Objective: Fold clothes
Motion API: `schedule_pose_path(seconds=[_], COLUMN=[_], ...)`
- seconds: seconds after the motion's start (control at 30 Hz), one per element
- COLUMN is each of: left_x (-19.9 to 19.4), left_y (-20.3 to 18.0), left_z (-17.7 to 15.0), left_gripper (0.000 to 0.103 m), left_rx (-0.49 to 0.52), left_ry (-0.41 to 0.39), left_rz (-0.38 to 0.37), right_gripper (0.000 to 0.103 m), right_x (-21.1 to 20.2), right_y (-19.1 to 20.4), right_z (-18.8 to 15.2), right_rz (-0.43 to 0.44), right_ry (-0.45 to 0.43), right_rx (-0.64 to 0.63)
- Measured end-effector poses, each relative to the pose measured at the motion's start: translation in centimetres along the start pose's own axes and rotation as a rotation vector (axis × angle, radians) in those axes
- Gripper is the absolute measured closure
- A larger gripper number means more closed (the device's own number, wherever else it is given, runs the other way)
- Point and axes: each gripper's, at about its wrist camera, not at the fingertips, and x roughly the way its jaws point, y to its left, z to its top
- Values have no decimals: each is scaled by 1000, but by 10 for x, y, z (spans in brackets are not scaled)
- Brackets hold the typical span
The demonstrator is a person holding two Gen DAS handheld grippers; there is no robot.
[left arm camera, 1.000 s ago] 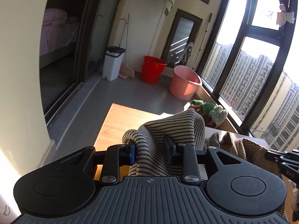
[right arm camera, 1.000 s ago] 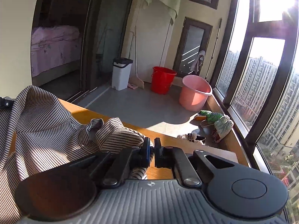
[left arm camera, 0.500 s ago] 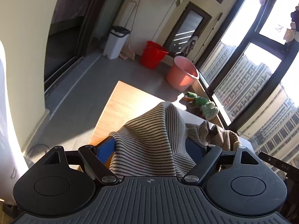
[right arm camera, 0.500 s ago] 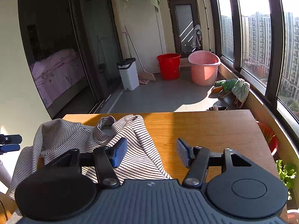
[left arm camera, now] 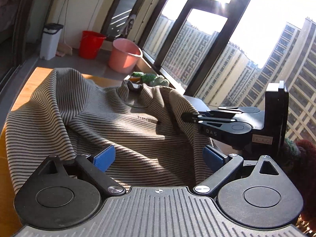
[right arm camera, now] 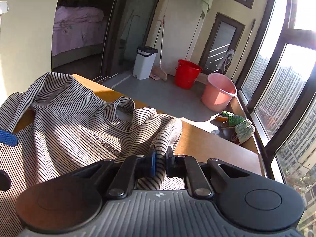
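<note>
Striped shirt now spread across my wooden counter, my right gripper newly clamped on its bunched right edge, my left gripper with fingers still wide apart above the cloth

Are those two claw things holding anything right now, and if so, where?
The right gripper has its jaws shut on a bunched fold at the right edge of the striped shirt. The left gripper holds nothing; its jaws are open over the shirt.
</note>
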Motion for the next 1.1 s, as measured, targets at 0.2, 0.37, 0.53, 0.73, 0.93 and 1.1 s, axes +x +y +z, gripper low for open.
schedule_pose_path(seconds=[0.2, 0.37, 0.53, 0.73, 0.93, 1.1], left_x=[11, 13, 14, 31, 36, 19], left_y=[6, 10, 9, 2, 5, 7], left_z=[-14, -24, -17, 3, -6, -20], left_gripper=[1, 0, 0, 0, 0, 0], left_rx=[16, 46, 25, 35, 114, 149], left_ry=[51, 72, 115, 105, 113, 125], left_rz=[7, 18, 23, 12, 21, 13], right_gripper=[94, 74, 37, 30, 37, 65], right_x=[23, 47, 5, 3, 16, -4], right_y=[-61, -74, -89, -65, -49, -63], right_z=[-3, -49, -42, -49, -88, -111], right_rz=[-111, -89, -23, 479, 438, 393], right_ry=[49, 121, -82, -78, 56, 83], right_rx=[87, 320, 482, 651, 627, 621])
